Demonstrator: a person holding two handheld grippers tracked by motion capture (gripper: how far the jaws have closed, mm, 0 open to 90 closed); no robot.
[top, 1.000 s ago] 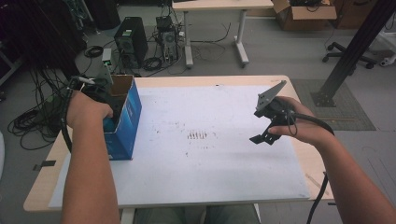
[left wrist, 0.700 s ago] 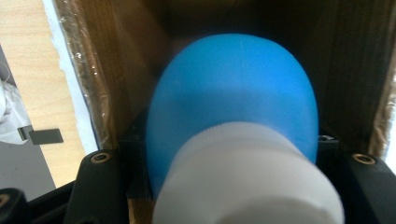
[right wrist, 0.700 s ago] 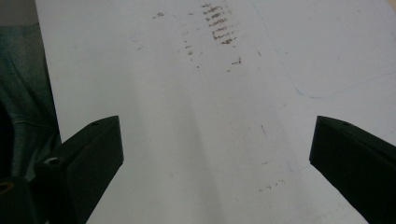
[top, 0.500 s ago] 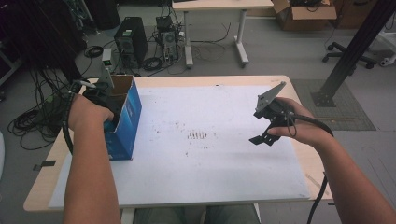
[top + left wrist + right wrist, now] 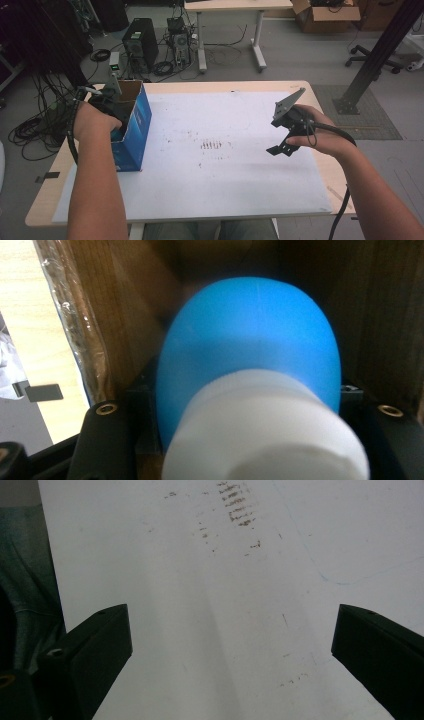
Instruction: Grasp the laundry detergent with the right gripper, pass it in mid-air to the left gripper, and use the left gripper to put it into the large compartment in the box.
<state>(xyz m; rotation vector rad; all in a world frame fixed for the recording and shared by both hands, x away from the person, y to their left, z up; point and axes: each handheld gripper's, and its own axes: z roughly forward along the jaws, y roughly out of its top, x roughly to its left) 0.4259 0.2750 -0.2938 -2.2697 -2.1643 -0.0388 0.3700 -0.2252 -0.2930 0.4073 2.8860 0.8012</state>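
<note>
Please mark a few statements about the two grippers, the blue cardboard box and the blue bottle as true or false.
1. The left gripper is shut on a blue bottle with a white cap. True.
2. The right gripper holds a cup. False: its jaws stand wide apart over the white table cover, with nothing between them.
3. The left gripper reaches inside the open blue cardboard box. True.
4. The box stands at the table's right edge. False: it stands at the left edge.

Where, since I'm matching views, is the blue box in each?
High view: blue box at left edge of table.
Left gripper view: its brown inner walls around a blue bottle.
Right gripper view: white sheet between open tongs.
Shared landmark: brown smudges, high and right gripper views.
</note>
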